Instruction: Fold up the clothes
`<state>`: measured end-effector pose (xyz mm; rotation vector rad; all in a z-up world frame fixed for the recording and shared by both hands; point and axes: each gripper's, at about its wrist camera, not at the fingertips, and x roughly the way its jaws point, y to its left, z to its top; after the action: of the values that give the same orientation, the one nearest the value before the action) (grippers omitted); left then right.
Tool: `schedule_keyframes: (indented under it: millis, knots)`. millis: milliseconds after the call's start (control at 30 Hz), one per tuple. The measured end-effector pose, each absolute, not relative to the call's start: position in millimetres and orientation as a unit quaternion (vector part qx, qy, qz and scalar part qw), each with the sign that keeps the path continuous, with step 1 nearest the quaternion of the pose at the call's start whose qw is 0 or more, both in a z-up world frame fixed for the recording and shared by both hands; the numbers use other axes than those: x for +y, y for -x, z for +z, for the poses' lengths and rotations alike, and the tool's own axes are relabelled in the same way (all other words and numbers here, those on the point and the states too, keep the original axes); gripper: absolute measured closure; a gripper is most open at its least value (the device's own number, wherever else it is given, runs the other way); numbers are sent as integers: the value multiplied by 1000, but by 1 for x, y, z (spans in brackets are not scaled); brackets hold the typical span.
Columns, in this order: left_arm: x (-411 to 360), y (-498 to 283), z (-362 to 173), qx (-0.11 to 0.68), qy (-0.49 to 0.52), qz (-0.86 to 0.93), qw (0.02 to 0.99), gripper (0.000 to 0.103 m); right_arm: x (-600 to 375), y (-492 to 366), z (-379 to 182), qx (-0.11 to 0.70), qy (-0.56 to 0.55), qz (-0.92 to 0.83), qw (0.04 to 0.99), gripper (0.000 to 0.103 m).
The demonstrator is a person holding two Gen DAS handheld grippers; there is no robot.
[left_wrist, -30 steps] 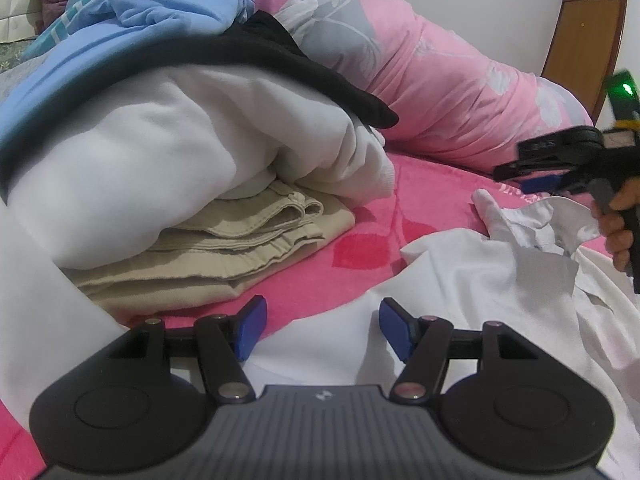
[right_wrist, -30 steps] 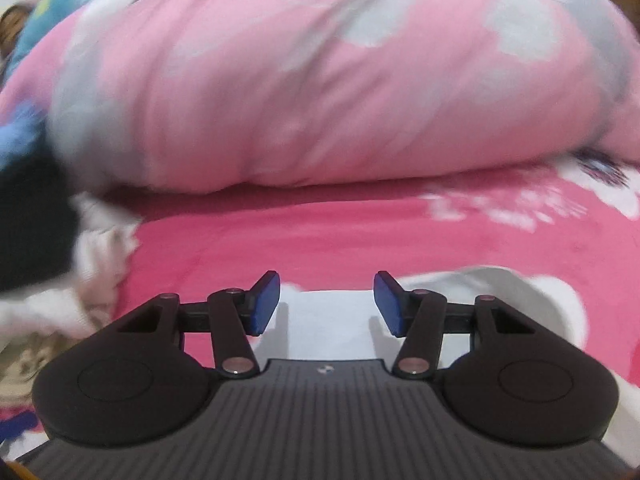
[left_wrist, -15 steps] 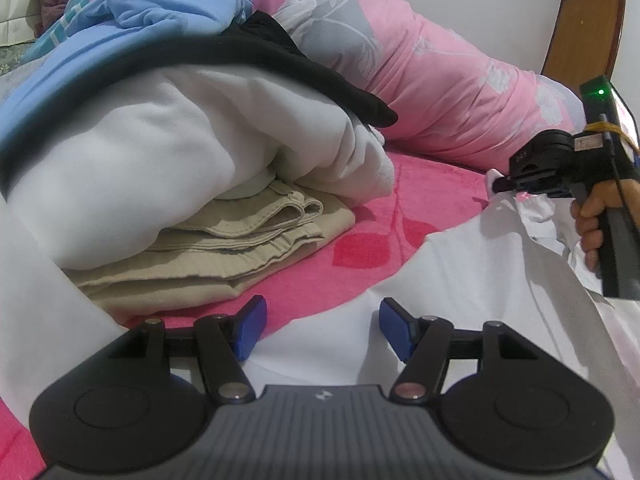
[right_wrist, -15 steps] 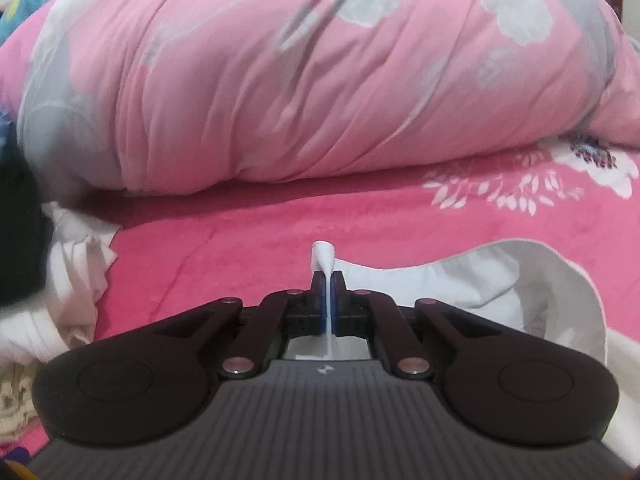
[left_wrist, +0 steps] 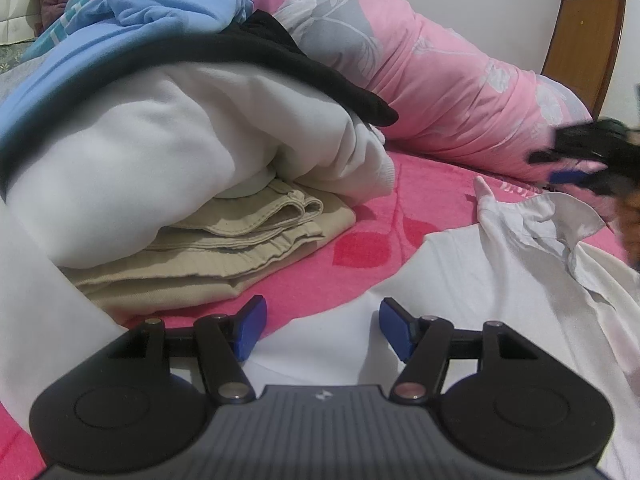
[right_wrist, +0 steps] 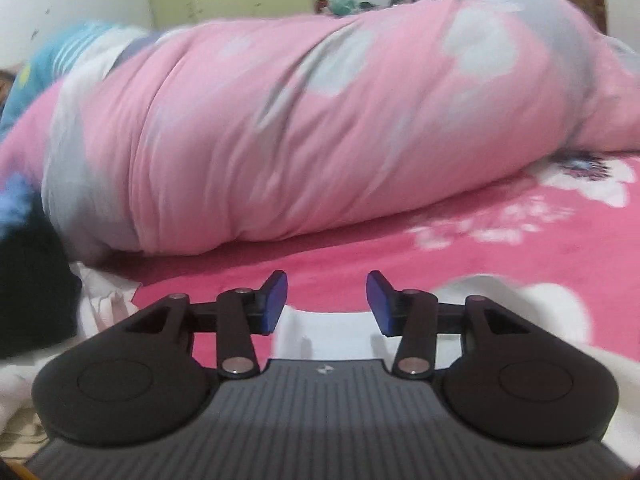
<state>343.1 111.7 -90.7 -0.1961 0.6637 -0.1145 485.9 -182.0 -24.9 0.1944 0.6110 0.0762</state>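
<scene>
A: The white shirt [left_wrist: 460, 280] lies spread and rumpled on the bed [left_wrist: 360, 248], its collar [left_wrist: 560, 216] bunched up at the far right. It looks thin and limp, so it should weigh little, drape over anything that lifts it, and crease wherever it is pinched.

B: Where would one take hold?

A: Probably at a hem, a shoulder seam or the collar, where the doubled cloth gives the pads more to bite on. A single layer mid-panel would likely just tent up.

B: And the grippers?

A: The left gripper [left_wrist: 322, 330] hovers spread over the near edge of the shirt, holding nothing. The right gripper [right_wrist: 327, 304] has just been opening; its pads now stand apart with white cloth lying below them, not clamped.

B: The surroundings?

A: A fuzzy pink floral bedspread, soft and yielding, so pressing down will sink. To the left sits a stack of clothes [left_wrist: 200, 208]: beige at the bottom, then white, black and blue. Behind runs a rolled pink quilt [right_wrist: 320, 120], then a pale wall and a wooden door [left_wrist: 580, 44].
</scene>
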Motion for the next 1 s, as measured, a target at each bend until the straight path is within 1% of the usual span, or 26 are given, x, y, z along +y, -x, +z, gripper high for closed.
schedule_keyframes:
  millis: [100,267,367,467,600,667,733,767,800,833,867,1000]
  knots:
    - [112,-343,-91,325,95,-56,939,39,-212,-467,-29,354,-126,49,926,60]
    - [113,-343,-91,325,98,-57,939,39,-240,-459,-65,434,-190,36,880,60]
    - [113,-344,-92,325,99,-58,939,38,-241,-459,-83,447,-244,52,859,60]
    - [112,-344,-92,326,97,-59,939,37,-232,-459,-91,447,-265,62,852,60]
    - [112,-344,-91,326,96,-58,939,37,-228,-463,-94,442,-281,68,849,63]
    - [112,-343,-91,326,97,-58,939,37,-227,-468,-97,445,-282,66,847,69]
    - [112,-343,-91,325,97,-58,939,37,-226,-471,-98,444,-270,66,852,87]
    - [112,-343,-92,326,97,-58,939,37,-225,-470,-98,442,-265,65,855,91]
    - [112,-343,-92,325,97,-58,939,37,-223,-468,-95,432,-254,67,863,102]
    - [112,-344,-92,325,97,-58,939,37,-220,-465,-92,420,-242,69,872,103]
    - [112,-343,-92,325,97,-58,939,37,-215,-462,-87,404,-208,65,889,103]
    - [112,-343,-92,325,96,-58,939,37,-184,-451,-77,350,-42,62,934,103]
